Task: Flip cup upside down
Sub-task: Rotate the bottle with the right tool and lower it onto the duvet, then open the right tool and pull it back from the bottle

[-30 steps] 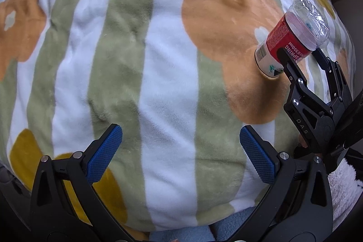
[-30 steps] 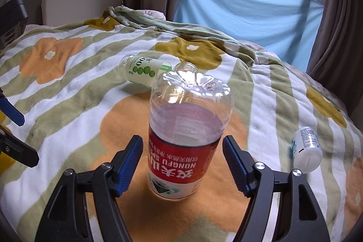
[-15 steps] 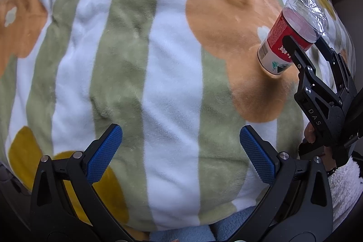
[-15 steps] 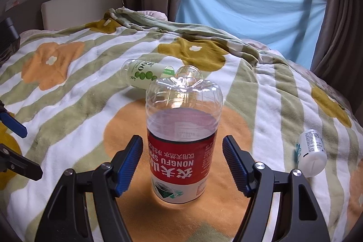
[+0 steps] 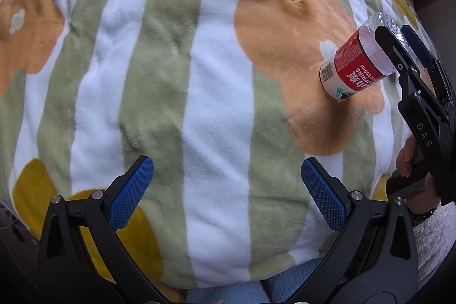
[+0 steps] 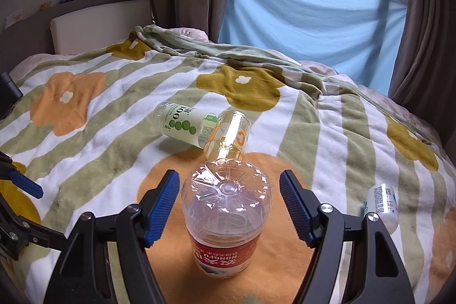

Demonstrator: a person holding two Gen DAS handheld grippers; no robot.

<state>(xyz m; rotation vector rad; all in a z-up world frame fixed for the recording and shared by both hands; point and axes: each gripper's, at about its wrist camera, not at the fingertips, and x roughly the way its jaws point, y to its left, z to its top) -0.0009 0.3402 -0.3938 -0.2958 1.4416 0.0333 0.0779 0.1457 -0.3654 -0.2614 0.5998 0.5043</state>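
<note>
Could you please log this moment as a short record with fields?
surface: striped flower blanket
task item: red-label cup, standing upside down, base up, on an orange flower
right claw: open, one pad on each side of the cup, not touching
left claw: open, empty, over the blanket
lying on their sides: green-label bottle, clear orange cup, small white bottle

Cup (image 6: 226, 221) rim sunk in blanket (image 6: 85, 150), hidden; small bottle (image 6: 382, 205) partly behind right tongs (image 6: 229, 208) finger.
</note>
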